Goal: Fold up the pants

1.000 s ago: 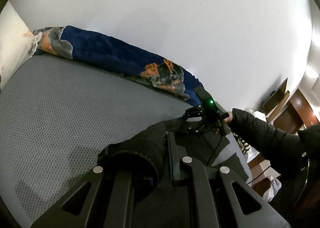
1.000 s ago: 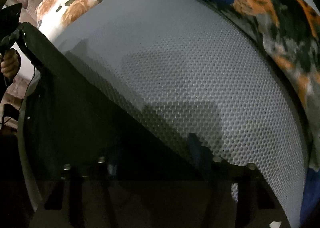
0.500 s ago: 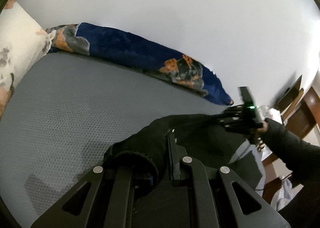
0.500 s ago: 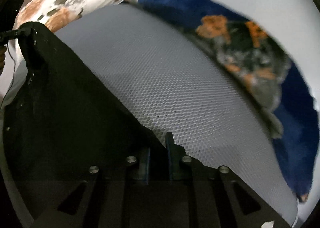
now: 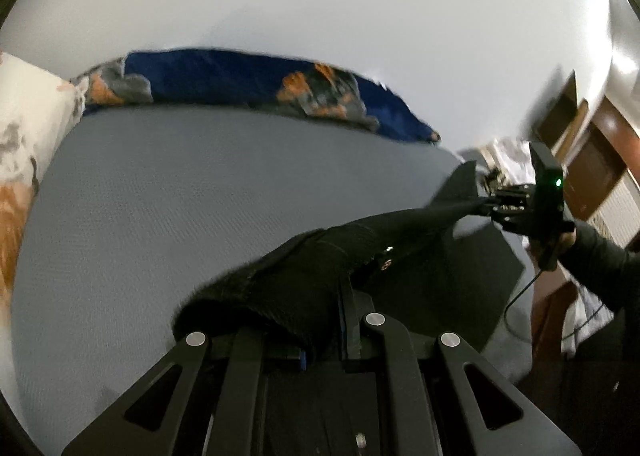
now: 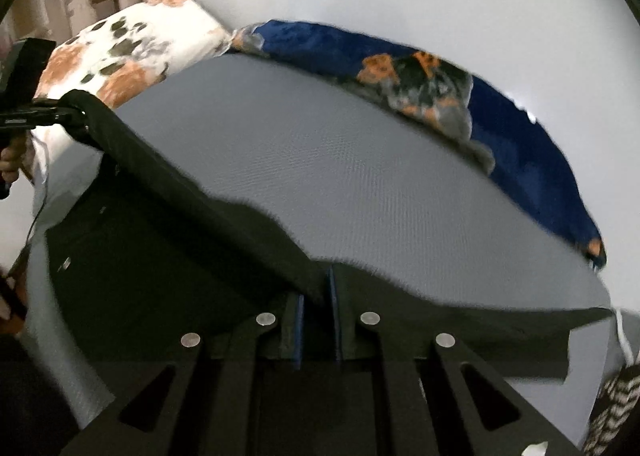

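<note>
Black pants [image 5: 360, 252] stretched taut above the grey bed [image 5: 200, 196], left claw [image 5: 324, 328] clamped on one bunched end, right claw [image 6: 316, 320] pinching the other edge; fabric hides both claws' fingertips, frames motion-blurred, lower pants lost in shadow

Black pants [image 5: 320, 280], taut above bed

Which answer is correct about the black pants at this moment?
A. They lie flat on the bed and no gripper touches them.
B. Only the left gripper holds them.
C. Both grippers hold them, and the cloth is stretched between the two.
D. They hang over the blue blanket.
C: the left gripper and the right gripper are each shut on the black pants, and the cloth runs taut between them above the grey bed.
</note>
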Demonstrator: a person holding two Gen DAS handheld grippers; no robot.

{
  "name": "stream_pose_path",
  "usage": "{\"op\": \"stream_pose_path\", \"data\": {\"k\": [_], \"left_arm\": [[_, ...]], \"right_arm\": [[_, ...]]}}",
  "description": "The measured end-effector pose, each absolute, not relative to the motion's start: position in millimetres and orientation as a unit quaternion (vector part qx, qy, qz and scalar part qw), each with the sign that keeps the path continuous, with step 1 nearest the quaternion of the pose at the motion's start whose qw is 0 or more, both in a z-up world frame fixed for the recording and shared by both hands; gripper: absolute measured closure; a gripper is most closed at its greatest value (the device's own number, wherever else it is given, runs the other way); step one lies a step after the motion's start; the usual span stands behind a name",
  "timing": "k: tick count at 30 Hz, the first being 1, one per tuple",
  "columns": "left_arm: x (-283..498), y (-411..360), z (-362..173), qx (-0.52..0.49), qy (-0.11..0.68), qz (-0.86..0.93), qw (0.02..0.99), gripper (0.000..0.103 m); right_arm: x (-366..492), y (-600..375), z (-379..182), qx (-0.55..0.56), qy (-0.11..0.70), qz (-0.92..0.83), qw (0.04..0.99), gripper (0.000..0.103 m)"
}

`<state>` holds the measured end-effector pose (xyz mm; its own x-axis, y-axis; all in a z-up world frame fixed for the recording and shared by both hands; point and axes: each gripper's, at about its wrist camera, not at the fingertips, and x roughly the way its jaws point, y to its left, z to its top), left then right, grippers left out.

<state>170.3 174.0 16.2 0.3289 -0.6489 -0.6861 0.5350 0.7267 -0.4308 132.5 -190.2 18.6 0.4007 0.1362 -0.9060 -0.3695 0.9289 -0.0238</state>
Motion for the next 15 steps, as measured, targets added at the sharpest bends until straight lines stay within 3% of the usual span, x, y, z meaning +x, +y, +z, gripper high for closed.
{"op": "stream_pose_path", "data": {"k": [10,15], "left_arm": [[99.4,170.5,-36.8,0.000,0.523,-0.368,0.769,0.090],[83.5,157.6,-64.8,0.047,0.557,-0.363,0.746,0.089]], "right_arm": [[64.4,-181.9,-21.3,-0.051,0.581,0.149,0.798,0.096],[57.2,-173.8,-51.7,-0.076,0.607,0.150,0.777,0.096]]}}
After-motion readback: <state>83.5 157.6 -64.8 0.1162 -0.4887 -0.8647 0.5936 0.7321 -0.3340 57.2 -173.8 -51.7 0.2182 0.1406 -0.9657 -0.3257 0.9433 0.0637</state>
